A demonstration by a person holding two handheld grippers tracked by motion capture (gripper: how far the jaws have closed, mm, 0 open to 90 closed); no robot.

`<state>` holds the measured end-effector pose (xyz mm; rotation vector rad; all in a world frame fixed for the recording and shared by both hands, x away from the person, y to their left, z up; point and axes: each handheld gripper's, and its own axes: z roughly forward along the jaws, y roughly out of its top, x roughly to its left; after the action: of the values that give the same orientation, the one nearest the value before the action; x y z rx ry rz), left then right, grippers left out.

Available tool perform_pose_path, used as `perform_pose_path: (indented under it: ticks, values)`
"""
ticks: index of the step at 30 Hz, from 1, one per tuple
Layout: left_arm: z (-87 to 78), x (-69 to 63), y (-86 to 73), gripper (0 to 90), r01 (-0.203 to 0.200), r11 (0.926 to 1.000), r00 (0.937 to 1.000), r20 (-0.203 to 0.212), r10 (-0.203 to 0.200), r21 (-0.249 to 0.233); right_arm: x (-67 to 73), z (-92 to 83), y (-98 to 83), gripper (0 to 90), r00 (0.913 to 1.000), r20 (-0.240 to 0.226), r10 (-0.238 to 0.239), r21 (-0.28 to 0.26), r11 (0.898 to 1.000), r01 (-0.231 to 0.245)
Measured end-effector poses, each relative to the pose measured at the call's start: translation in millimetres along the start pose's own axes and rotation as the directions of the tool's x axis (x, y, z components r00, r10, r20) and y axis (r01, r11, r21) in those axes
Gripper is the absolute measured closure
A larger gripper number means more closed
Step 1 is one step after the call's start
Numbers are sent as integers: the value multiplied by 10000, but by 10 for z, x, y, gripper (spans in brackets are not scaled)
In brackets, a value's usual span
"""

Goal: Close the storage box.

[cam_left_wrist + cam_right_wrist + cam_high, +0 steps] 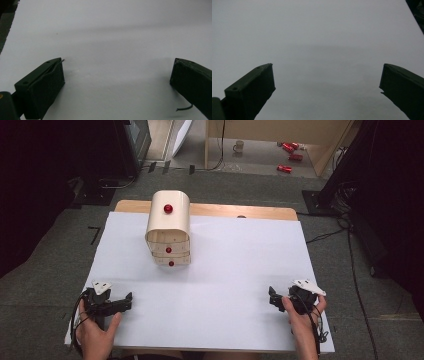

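Counts on the worktop and the floor beyond

One cream drawer cabinet [168, 227] with three red knobs [168, 209], two grippers near left [129, 300] and near right [272, 296]; far off, one mug [239, 146] and about four red cans [284, 168]

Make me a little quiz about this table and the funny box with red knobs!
1. True or false: the left tool is gripping a red knob.
2. How many red knobs can you count on the cream drawer box?
3. What does the right tool rest on: A) the white table sheet, B) the grey carpet, C) the box?

Key: 1. False, its jaws are open and empty. 2. Three. 3. A.
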<state>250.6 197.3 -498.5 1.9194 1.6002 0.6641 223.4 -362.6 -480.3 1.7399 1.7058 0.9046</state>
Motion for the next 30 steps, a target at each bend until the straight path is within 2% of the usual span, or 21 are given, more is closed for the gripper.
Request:
perform_pose_path:
  ticks: [7, 9, 12, 16, 19, 21, 22, 24, 25, 30]
  values:
    - [0, 0, 0, 0, 2, 10000, 10000, -1, -2, -3, -204, -28, -118, 0, 9993, 380, -26, 252, 9997, 16]
    - [0, 0, 0, 0, 1, 10000, 10000, 0, -1, -2, -253, -29, -164, 0, 9985, 542, 69, 329, 9994, -87]
    - [0, 0, 0, 0, 0, 10000, 10000, 1, 0, 0, -318, -49, -199, 0, 9983, 495, 308, 213, 9993, -319]
    - [0, 0, 0, 0, 0, 10000, 10000, 2, 0, 0, -349, -45, -246, 0, 9954, 949, -109, 262, 9996, 84]
    - [0, 0, 0, 0, -1, 10000, 10000, 1, 1, 0, -339, -29, -262, 0, 9963, 756, -407, 392, 9985, 378]
    - [0, 1, 0, 0, -13, 10000, 10000, -4, 13, -1, -301, 12, -261, 0, 9939, 691, -863, 757, 9938, 811]
    - [0, 0, 0, 0, -16, 10000, 10000, -7, 16, -2, -285, 11, -260, 0, 9924, 758, -966, 769, 9929, 908]
    - [-1, 0, 0, 0, -17, 10000, 10000, -8, 17, -2, -310, 18, -258, 0, 9944, 626, -857, 805, 9935, 806]
    - [0, 0, -1, 0, -15, 10000, 10000, -8, 15, -5, -331, 24, -254, 0, 9969, 474, -629, 885, 9943, 586]
    - [0, 1, 0, 0, -12, 10000, 10000, -8, 12, -13, -330, 27, -252, 0, 9968, 488, -630, 916, 9941, 583]
